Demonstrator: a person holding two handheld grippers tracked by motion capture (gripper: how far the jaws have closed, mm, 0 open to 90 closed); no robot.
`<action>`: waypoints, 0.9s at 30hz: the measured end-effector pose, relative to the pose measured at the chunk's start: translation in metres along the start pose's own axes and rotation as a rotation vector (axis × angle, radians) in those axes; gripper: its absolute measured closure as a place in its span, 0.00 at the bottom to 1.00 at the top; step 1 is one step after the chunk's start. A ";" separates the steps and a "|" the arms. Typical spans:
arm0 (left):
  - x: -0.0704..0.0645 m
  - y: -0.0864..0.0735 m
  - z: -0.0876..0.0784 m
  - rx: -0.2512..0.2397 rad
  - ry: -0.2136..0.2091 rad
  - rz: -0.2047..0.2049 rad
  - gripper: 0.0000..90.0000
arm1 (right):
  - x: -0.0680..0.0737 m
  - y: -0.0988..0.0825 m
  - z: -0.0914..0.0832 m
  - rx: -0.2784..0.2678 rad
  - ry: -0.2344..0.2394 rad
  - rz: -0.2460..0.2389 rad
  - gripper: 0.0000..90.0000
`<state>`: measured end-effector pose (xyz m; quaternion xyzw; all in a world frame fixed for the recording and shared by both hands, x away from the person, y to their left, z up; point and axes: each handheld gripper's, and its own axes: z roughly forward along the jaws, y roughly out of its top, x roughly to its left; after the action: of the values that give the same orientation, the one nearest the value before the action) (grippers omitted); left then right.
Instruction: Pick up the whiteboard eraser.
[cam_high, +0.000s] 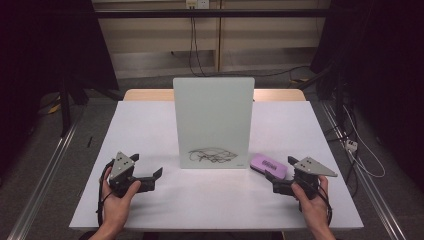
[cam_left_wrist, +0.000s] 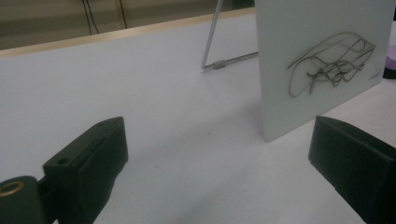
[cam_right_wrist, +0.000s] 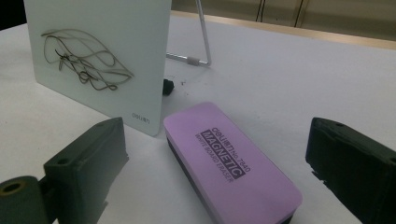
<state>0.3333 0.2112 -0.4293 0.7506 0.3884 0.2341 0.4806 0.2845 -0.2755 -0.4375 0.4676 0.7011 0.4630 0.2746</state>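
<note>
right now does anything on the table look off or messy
Nothing is spilled or damaged. The only mess is a dark scribble low on the standing whiteboard; the purple eraser lies flat beside it.

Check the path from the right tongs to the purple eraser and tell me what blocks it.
Nothing visible blocks it. The right tongs are open, jaws on either side of the purple eraser, which lies flat on the table beside the whiteboard.

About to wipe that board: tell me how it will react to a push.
The upright white drawing board probably tips or slides backward, since just a thin wire stand props it. It looks stiff, and its smooth white table offers little grip.
</note>
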 end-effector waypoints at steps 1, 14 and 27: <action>0.000 0.000 0.000 -0.001 -0.002 0.001 0.05 | 0.000 0.000 0.000 0.003 0.000 0.004 0.06; -0.001 0.000 0.002 0.009 0.001 -0.003 0.05 | -0.001 0.002 0.002 0.037 0.021 0.011 0.07; -0.002 0.000 0.003 0.026 -0.013 0.024 0.05 | 0.002 0.007 0.006 0.080 0.054 -0.021 0.05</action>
<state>0.3343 0.2077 -0.4306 0.7629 0.3793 0.2297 0.4705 0.2912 -0.2699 -0.4336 0.4581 0.7311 0.4442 0.2415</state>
